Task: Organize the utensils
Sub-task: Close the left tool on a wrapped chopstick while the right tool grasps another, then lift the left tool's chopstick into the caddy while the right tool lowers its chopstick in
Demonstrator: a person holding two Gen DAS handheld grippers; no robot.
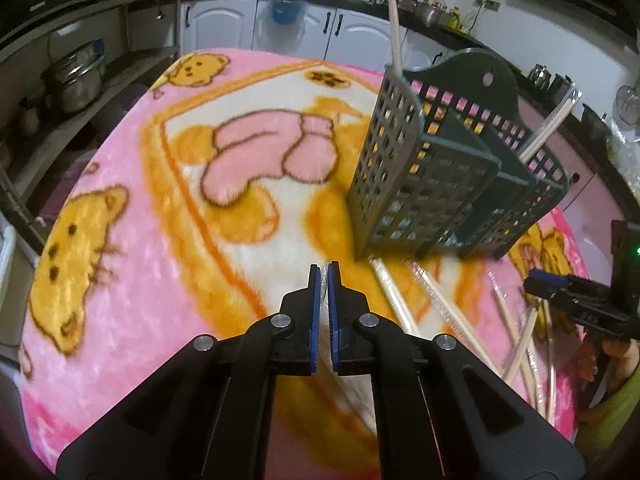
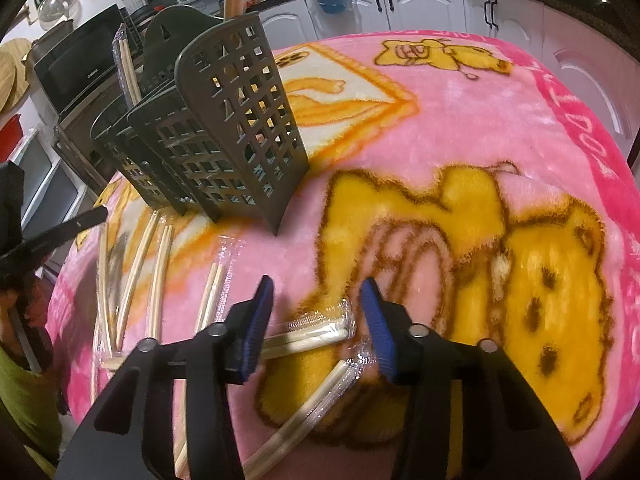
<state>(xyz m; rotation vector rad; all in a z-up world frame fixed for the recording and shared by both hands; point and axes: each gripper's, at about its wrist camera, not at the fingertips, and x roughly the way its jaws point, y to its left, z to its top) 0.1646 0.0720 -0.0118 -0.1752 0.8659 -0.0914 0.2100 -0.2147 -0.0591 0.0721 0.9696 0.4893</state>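
A dark green slotted utensil caddy (image 1: pixel 436 168) stands on the pink bear blanket (image 1: pixel 132 264); it also shows in the right wrist view (image 2: pixel 224 128). Wrapped chopstick pairs stand in it, one at its near corner (image 1: pixel 394 20) and one in the far compartment (image 1: pixel 548 128). Several more wrapped pairs (image 1: pixel 404 300) lie on the blanket beside it. My left gripper (image 1: pixel 323 276) is shut and empty, just in front of the caddy. My right gripper (image 2: pixel 318 312) is open, low over a wrapped chopstick pair (image 2: pixel 308 336) that lies between its fingers; another pair (image 2: pixel 304 412) lies below.
My right gripper also shows in the left wrist view (image 1: pixel 568 296). White kitchen cabinets (image 1: pixel 224 24) and a cluttered counter ring the table. A microwave (image 2: pixel 80 64) and shelves with steel pots (image 1: pixel 76 80) stand at the side. More loose chopstick pairs (image 2: pixel 136 268) lie left of the right gripper.
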